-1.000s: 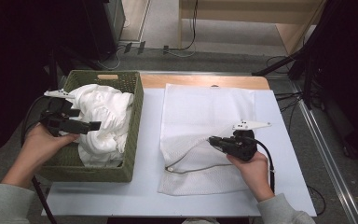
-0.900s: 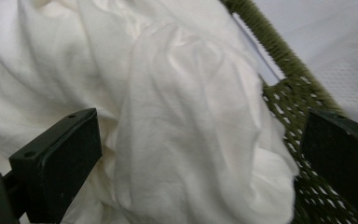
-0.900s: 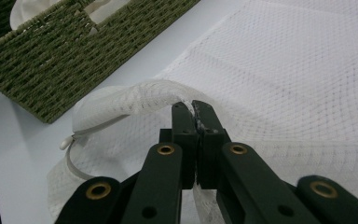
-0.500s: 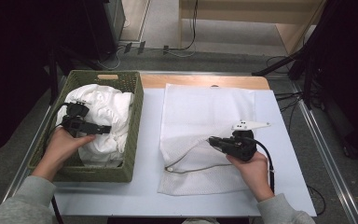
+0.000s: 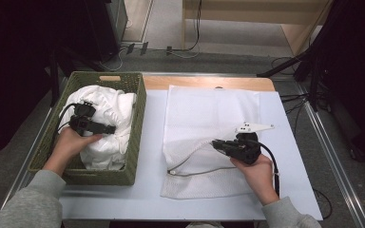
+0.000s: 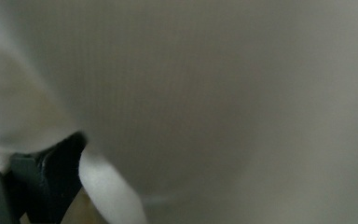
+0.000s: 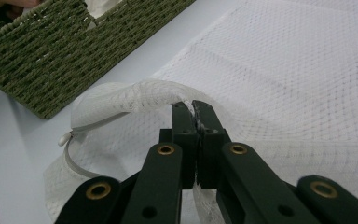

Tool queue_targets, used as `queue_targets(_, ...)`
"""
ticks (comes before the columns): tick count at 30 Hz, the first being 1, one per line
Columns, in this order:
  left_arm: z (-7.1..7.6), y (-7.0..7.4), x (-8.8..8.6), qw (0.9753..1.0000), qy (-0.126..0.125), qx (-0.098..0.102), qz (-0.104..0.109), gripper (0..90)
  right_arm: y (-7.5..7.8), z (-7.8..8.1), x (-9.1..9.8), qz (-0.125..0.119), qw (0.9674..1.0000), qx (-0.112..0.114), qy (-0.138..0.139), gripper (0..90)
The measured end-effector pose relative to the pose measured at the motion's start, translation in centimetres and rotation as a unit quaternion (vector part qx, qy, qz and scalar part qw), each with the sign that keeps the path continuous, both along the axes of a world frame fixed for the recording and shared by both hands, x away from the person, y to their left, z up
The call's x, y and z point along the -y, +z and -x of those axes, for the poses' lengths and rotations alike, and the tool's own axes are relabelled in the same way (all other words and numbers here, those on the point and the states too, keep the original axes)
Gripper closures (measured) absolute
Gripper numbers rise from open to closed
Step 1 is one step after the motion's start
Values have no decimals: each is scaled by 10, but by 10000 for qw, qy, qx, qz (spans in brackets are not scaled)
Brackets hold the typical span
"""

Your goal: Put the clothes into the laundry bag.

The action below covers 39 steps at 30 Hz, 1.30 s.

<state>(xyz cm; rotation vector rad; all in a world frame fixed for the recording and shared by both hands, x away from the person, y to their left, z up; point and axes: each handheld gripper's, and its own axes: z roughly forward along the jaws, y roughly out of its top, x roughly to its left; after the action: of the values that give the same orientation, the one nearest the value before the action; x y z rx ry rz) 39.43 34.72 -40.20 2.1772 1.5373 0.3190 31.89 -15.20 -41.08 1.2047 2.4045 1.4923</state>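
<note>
A white mesh laundry bag (image 5: 209, 114) lies flat on the table's pale top. My right gripper (image 5: 217, 144) is shut on the bag's raised opening edge (image 7: 140, 95), and mesh is pinched between its black fingertips (image 7: 182, 114). The bag's zipper cord (image 7: 74, 163) curls below the lifted edge. At the left, a green woven basket (image 5: 138, 137) holds a heap of white cloth (image 5: 104, 102). My left gripper (image 5: 110, 128) is low in the basket, pressed into that cloth. In the left gripper view, blurred white cloth (image 6: 214, 93) covers the jaws and one black finger (image 6: 51, 177) shows, so their state is hidden.
The basket's wall (image 7: 51, 60) stands close to the left of the bag's open end. A wooden strip (image 5: 204, 83) runs along the table's far edge. Cables (image 5: 180, 50) lie on the floor behind the table, and a dark stand (image 5: 309, 61) is at the back right.
My left hand has come down and to the right, deeper into the basket's cloth. The right gripper has kept still with the bag's edge in it.
</note>
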Motion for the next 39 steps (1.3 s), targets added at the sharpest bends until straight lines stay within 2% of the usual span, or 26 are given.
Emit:
queue_targets(5, -4, -8, -2, 9993, 143, 326, 86, 0, 0, 0, 0, 8, 10000, 7, 8, 892)
queue_targets(8, -6, -9, -1, 9988, 307, 367, 122, 0, 0, 0, 0, 11, 10000, 3, 6, 892)
queue_targets(10, -6, -9, -1, 9986, 377, 363, 74, 11, 0, 0, 0, 17, 10000, -2, 9, 892)
queue_targets(12, -7, -10, -1, 9984, 464, 302, 72, 90, 0, -1, 0, 19, 10000, 0, 9, 892)
queue_targets(15, -8, -15, -3, 9991, 374, 198, 2, 174, -1, -1, 0, 35, 10000, 9, 18, 892)
queue_targets(18, -10, -19, -4, 9994, 336, 49, 104, 251, -1, -1, 0, 34, 10000, 9, 15, 892)
queue_targets(20, -13, -18, -5, 9994, 300, -116, 121, 333, -1, -1, 0, 23, 10000, 10, 8, 892)
queue_targets(22, -15, -16, -3, 9986, 318, -368, 223, 470, -1, -1, 0, 34, 10000, 1, 3, 892)
queue_targets(24, -15, -13, -1, 9976, 175, -601, 309, 612, -1, -2, 0, 35, 10000, 3, 5, 892)
queue_targets(26, -13, -10, 1, 9969, -38, -681, 400, 658, -1, -2, 0, 34, 10000, 4, 3, 892)
queue_targets(27, -13, -7, -1, 9958, -81, -735, 545, 667, -1, -2, 0, 12, 10000, -10, -10, 892)
queue_targets(28, -13, -2, -4, 9945, -87, -720, 750, 674, -1, -2, 0, 12, 10000, -16, -16, 892)
queue_targets(29, -12, 4, -5, 9941, -86, -615, 890, 678, -1, -3, 0, 2, 10000, -13, -20, 892)
queue_targets(31, -8, 19, -6, 9926, -80, -235, 1186, 688, -1, -3, 1, -5, 10000, -17, -22, 892)
queue_targets(32, -7, 29, -6, 9920, -101, -49, 1258, 691, -1, -3, 0, -8, 10000, -18, -22, 893)
queue_targets(34, -7, 50, -6, 9889, -137, 179, 1468, 694, -1, -3, 0, -9, 10000, -21, -28, 892)
queue_targets(36, -7, 70, -5, 9881, -182, 329, 1494, 694, -1, -3, 0, 5, 10000, -10, -22, 892)
queue_targets(38, -7, 86, -3, 9896, -318, 398, 1343, 694, -1, -2, 0, -12, 10000, -14, -33, 892)
queue_targets(39, -7, 90, -3, 9896, -398, 376, 1328, 694, -1, -2, 0, -10, 10000, -8, -29, 892)
